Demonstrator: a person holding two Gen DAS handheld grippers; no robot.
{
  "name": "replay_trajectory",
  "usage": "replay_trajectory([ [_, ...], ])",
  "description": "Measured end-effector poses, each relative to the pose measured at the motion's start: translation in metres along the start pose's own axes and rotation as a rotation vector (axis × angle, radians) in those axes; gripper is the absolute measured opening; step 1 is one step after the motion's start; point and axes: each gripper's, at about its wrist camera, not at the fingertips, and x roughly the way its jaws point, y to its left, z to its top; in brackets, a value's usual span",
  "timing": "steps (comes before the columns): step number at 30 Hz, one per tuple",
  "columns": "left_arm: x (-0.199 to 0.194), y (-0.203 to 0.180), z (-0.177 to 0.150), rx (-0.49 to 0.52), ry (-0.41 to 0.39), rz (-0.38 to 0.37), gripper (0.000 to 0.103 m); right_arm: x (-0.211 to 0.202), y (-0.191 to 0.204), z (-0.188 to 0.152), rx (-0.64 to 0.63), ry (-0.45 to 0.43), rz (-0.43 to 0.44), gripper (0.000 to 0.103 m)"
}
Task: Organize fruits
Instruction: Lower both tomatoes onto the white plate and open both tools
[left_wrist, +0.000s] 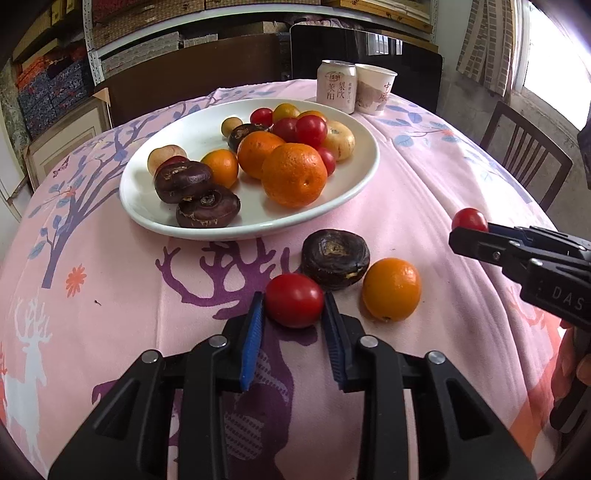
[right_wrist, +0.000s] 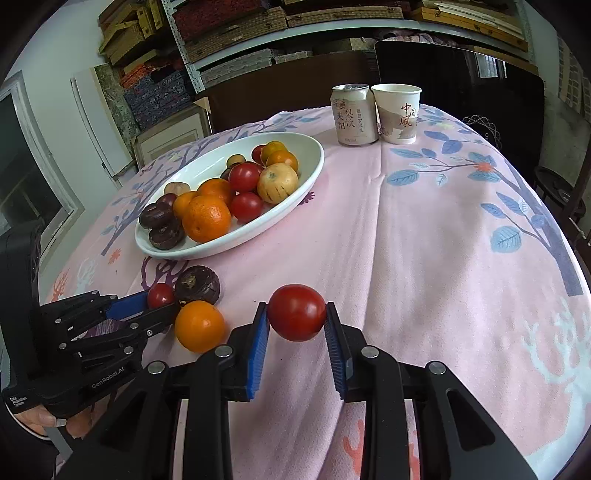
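Observation:
A white oval plate (left_wrist: 155, 218) (right_wrist: 314, 162) holds oranges, red tomatoes, dark water chestnuts and pale fruits. On the pink cloth in front of it lie a dark water chestnut (left_wrist: 335, 256) (right_wrist: 197, 285) and a small orange (left_wrist: 391, 288) (right_wrist: 199, 325). My left gripper (left_wrist: 294, 301) (right_wrist: 159, 300) is shut on a red tomato (left_wrist: 294, 300) (right_wrist: 160, 294) that rests at cloth level beside them. My right gripper (right_wrist: 296, 313) (left_wrist: 467, 230) is shut on another red tomato (right_wrist: 296, 312) (left_wrist: 469, 219) and holds it above the cloth, right of the loose fruit.
A drink can (left_wrist: 337, 85) (right_wrist: 354, 114) and a paper cup (left_wrist: 375, 88) (right_wrist: 397, 112) stand at the table's far side behind the plate. A wooden chair (left_wrist: 524, 151) stands at the right. Shelves with boxes line the back wall.

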Motion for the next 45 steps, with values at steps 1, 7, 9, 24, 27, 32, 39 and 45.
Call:
replay_trajectory([
  [1,-0.004,0.000,-0.002,0.008,-0.006,0.006,0.031,0.000,0.000,0.000,0.000,-0.001,0.003,0.032],
  [7,-0.047,0.018,0.007,-0.028,-0.099,0.002,0.031,-0.007,0.006,0.000,-0.013,-0.046,0.028,0.032],
  [9,-0.058,0.027,0.015,-0.041,-0.132,-0.001,0.031,-0.009,0.011,0.000,-0.027,-0.061,0.025,0.032],
  [24,-0.043,0.042,0.008,-0.073,-0.090,-0.032,0.031,-0.017,0.042,-0.024,-0.211,0.040,0.016,0.066],
  [27,-0.039,0.040,0.005,-0.065,-0.081,-0.037,0.031,-0.003,0.052,-0.032,-0.261,0.096,0.013,0.050],
  [32,-0.037,0.037,0.004,-0.058,-0.070,-0.037,0.031,0.009,0.051,-0.030,-0.267,0.084,-0.006,0.029],
  [39,-0.058,0.038,0.021,-0.029,-0.127,-0.025,0.031,-0.023,0.044,-0.010,-0.185,-0.007,0.063,0.028],
  [45,-0.055,0.052,0.054,-0.082,-0.167,0.005,0.031,-0.033,0.069,0.042,-0.220,-0.155,0.081,0.028],
])
